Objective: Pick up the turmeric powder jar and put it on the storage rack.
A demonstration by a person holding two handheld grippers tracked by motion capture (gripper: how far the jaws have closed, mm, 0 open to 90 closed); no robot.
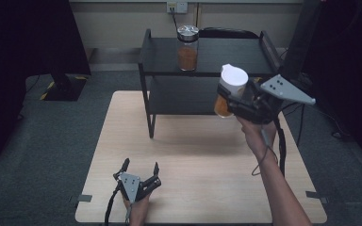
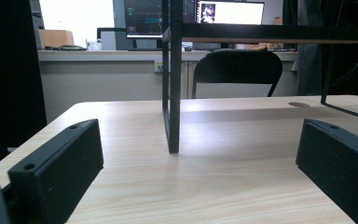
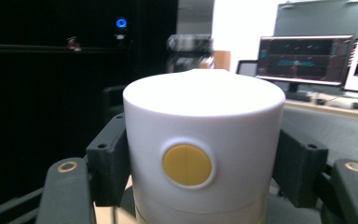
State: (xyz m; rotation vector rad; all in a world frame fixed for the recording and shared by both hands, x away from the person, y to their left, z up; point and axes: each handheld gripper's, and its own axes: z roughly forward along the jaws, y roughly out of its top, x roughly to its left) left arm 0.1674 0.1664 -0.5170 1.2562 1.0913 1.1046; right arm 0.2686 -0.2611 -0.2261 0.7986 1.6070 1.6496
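A white-lidded jar [image 1: 228, 91] is held clear of the worktop [image 1: 202, 160] by the right gripper [image 1: 245, 101], near the right end of the black shelf [image 1: 207, 56]. The jaws are clamped on it from both sides; in the right gripper view the lid [image 3: 204, 144], with a yellow disc [image 3: 187, 165] on its side, is seen pressed between the two black pads, and everything below the lid is cut off by the bottom edge. In the high view the jar's lower part shows orange contents, but its base is hidden behind the gripper body, so the fill level cannot be judged. The background of the right gripper view is blurred; monitors [image 3: 303, 60] can be made out, little else.

A second jar [image 1: 187, 47], with a metal lid and orange contents, stands upright on the top board of the shelf, well apart from the held one.

The left gripper [image 1: 139, 176] rests low at the near edge of the worktop, with its jaws spread apart and nothing between them. In the left gripper view the two jaws are cut off at the frame's sides, and a shelf leg [image 2: 173, 93] stands on the worktop between them, farther off. The shelf's top is seen there only from below as a dark bar, so what stands on it is hidden. A chair [image 2: 235, 72] is partly hidden behind the worktop's far edge.
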